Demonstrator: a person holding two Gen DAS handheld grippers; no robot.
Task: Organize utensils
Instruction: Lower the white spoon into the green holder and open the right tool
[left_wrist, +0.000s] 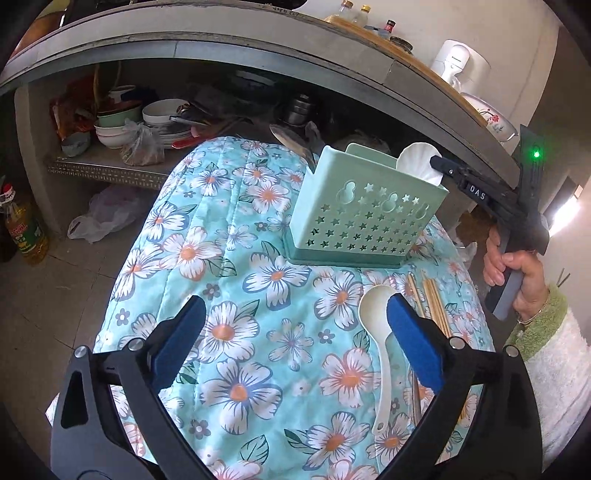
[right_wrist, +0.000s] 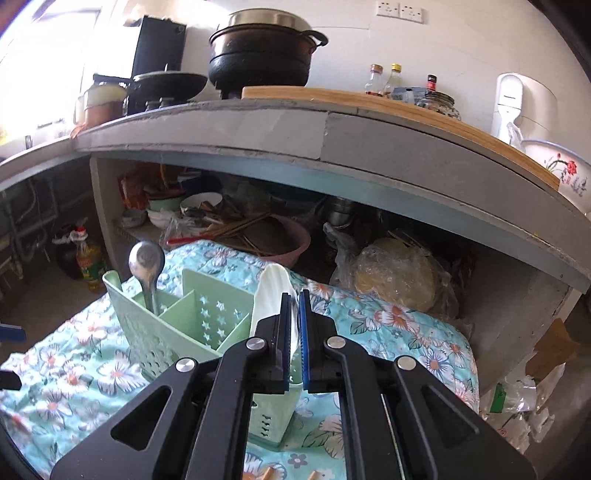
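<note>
A mint green utensil holder (left_wrist: 364, 212) with star cut-outs stands on the floral cloth (left_wrist: 236, 288); it also shows in the right wrist view (right_wrist: 192, 325). My right gripper (right_wrist: 294, 306) is shut on a white plastic spoon (right_wrist: 273, 295) and holds it over the holder's right compartment; the spoon (left_wrist: 419, 160) and the gripper (left_wrist: 443, 168) also show in the left wrist view. A metal spoon (right_wrist: 147, 264) stands in the holder's left compartment. My left gripper (left_wrist: 295, 332) is open and empty above the cloth, beside a white ladle spoon (left_wrist: 378, 347) and wooden chopsticks (left_wrist: 436, 306).
A concrete counter (right_wrist: 280, 129) overhangs behind the holder, with pots, bottles and a cutting board on top. The shelf beneath holds bowls (left_wrist: 114, 129), bags and a pink basin (right_wrist: 284, 240). An oil bottle (left_wrist: 24, 229) stands on the floor at left.
</note>
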